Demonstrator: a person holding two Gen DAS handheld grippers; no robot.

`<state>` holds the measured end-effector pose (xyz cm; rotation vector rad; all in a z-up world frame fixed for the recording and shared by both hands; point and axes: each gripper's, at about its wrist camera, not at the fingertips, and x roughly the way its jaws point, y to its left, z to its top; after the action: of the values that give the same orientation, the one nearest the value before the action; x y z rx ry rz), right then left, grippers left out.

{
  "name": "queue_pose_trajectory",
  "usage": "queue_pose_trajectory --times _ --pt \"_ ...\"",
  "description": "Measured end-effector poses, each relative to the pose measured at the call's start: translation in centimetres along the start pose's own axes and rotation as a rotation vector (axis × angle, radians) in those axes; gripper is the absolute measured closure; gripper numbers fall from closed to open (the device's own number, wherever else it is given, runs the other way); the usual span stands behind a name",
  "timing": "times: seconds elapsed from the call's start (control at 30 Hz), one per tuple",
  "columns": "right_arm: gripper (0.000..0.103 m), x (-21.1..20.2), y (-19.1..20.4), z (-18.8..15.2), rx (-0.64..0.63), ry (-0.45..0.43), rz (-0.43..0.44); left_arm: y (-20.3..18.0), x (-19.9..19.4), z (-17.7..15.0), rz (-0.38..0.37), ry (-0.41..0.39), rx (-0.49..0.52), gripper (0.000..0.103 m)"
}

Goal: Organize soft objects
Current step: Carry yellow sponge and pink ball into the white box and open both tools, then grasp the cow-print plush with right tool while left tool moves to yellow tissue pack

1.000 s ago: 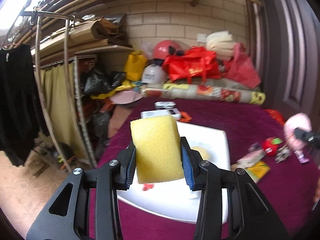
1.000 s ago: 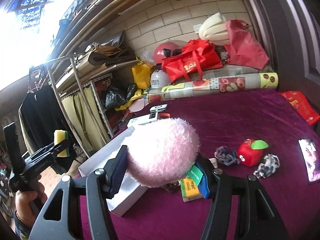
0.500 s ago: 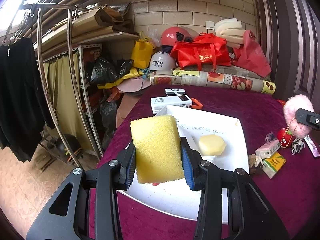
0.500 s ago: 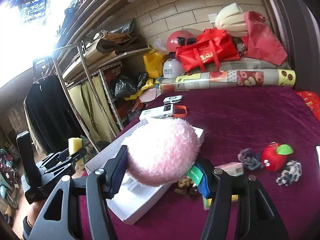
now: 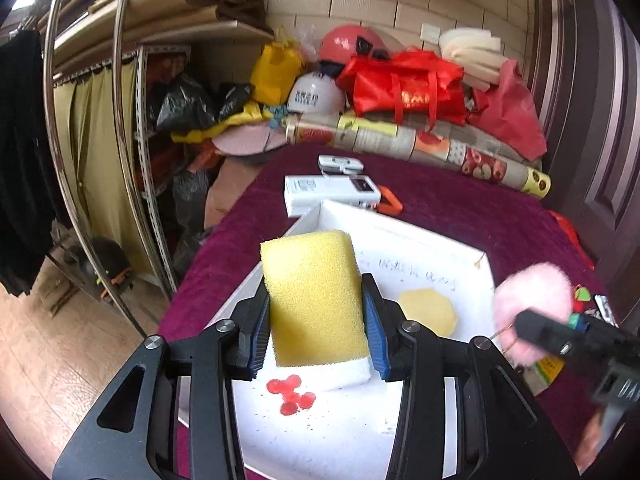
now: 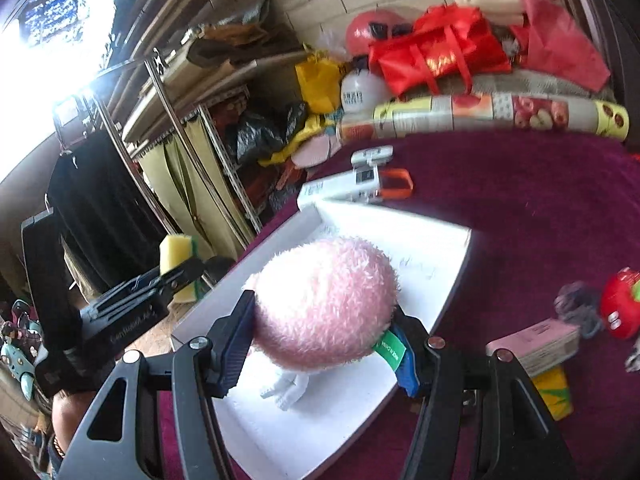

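Note:
My left gripper (image 5: 316, 332) is shut on an upright yellow sponge (image 5: 314, 296), held over the near left part of a shallow white box (image 5: 440, 248) on the purple cloth. A small pale yellow sponge piece (image 5: 428, 312) lies inside the box. My right gripper (image 6: 324, 344) is shut on a fluffy pink ball (image 6: 324, 300) with a green tag and a small white figure hanging under it, above the white box (image 6: 432, 252). In the left wrist view the pink ball (image 5: 532, 304) hangs at the box's right rim. The right wrist view shows the sponge (image 6: 176, 260) at the left.
A red apple toy (image 6: 620, 304), a grey knotted piece (image 6: 576, 304), a pink packet (image 6: 536, 340) and a yellow-green packet (image 6: 554, 392) lie right of the box. White devices (image 5: 332, 194) sit behind it. Bags and a patterned roll (image 5: 420, 144) line the back; a metal rack (image 5: 132, 160) stands left.
Both grippers have moved forward and down toward the white box. The pink ball now hangs over the box, closer to the sponge. Both grips are unchanged.

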<state>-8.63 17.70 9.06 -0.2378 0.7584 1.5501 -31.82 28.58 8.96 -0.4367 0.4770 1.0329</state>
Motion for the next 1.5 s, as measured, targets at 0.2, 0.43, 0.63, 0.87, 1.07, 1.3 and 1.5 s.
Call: queue_pose_trajectory --times 0.2,0.43,0.63,0.87,1.07,1.3,1.5 --pt "0.038 3.2 0.1 -0.9 -0.015 0.041 -0.007 0.3 1.8 -0.7 0.011 0.035 -0.028 0.046" --pt "0.000 1.3 0.9 -1.5 -0.095 -0.073 -0.039 1.7 1.1 -1.0 0.119 -0.020 -0.063 0.000" --pt "0.000 0.1 1.5 -1.8 -0.114 -0.105 -0.045 1.5 0.1 -1.6 0.150 -0.035 -0.060 0.000" --pt "0.000 -1.0 0.9 -1.9 -0.077 -0.117 -0.057 0.2 -1.3 -2.0 0.168 -0.068 -0.031 0.000" --pt "0.000 -3.6 0.3 -2.1 -0.063 -0.187 -0.071 -1.1 -3.0 -2.5 0.153 -0.098 -0.019 0.000" --pt "0.000 -10.4 -3.4 -1.1 0.052 -0.392 -0.047 -3.7 -6.1 -2.2 0.031 -0.170 0.015 0.000" --pt "0.000 -17.0 -7.4 -0.5 0.122 -0.538 -0.165 -7.7 -7.3 -2.0 -0.115 -0.173 0.097 0.000"
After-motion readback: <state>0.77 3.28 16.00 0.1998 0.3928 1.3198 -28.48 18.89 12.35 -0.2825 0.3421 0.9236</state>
